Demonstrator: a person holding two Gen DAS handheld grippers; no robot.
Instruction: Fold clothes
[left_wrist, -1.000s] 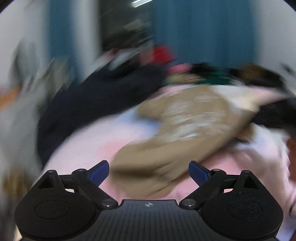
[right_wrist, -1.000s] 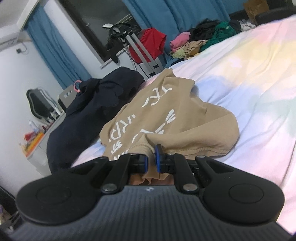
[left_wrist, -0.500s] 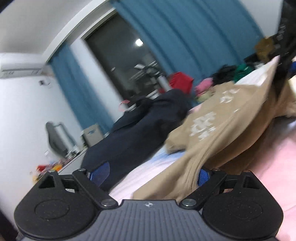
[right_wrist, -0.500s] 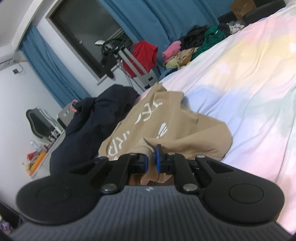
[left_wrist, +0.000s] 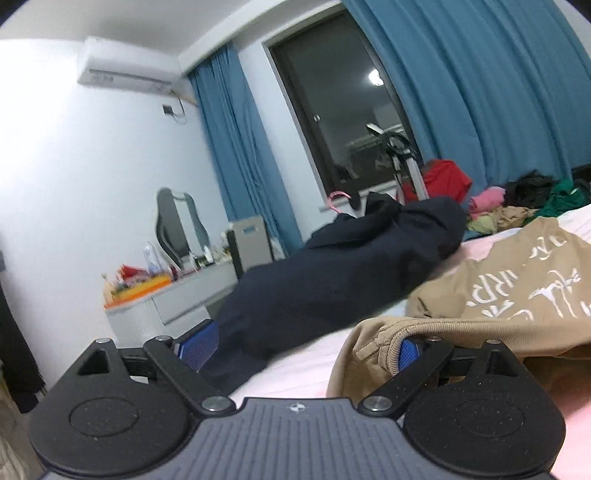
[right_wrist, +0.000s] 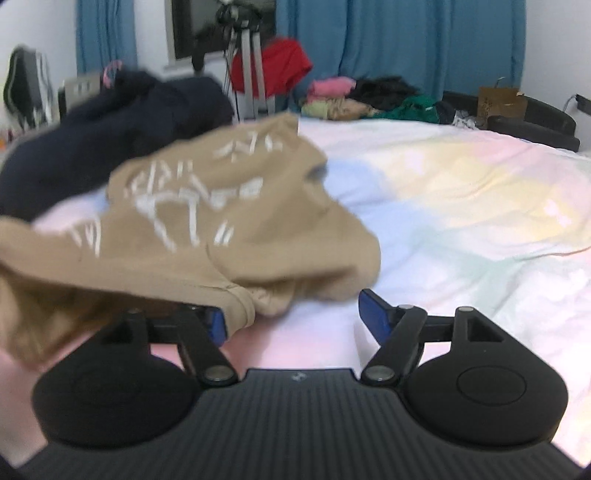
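Note:
A tan sweatshirt (right_wrist: 221, 206) with white lettering lies crumpled on the pastel bed sheet (right_wrist: 461, 206). My right gripper (right_wrist: 295, 319) hovers low over the sheet at the shirt's near edge. Its jaws are opening; a ribbed tan cuff (right_wrist: 240, 306) rests against the left pad, and the gap holds only sheet. In the left wrist view, the same tan sweatshirt (left_wrist: 517, 288) spreads to the right. My left gripper (left_wrist: 301, 349) stands wide open, with a ribbed edge of the shirt (left_wrist: 391, 332) draped over its right finger.
A dark navy garment (left_wrist: 332, 280) lies heaped on the bed left of the tan shirt. A pile of clothes (right_wrist: 369, 99) sits at the bed's far end by a red garment on a stand (right_wrist: 273, 66). A cluttered desk (left_wrist: 166, 295) and a chair (left_wrist: 173, 225) stand beside the bed.
The right gripper was shut on the tan cuff and now stands open, its view rolled level. The left view steadied and tilted up, with the shirt's ribbed edge over its right finger.

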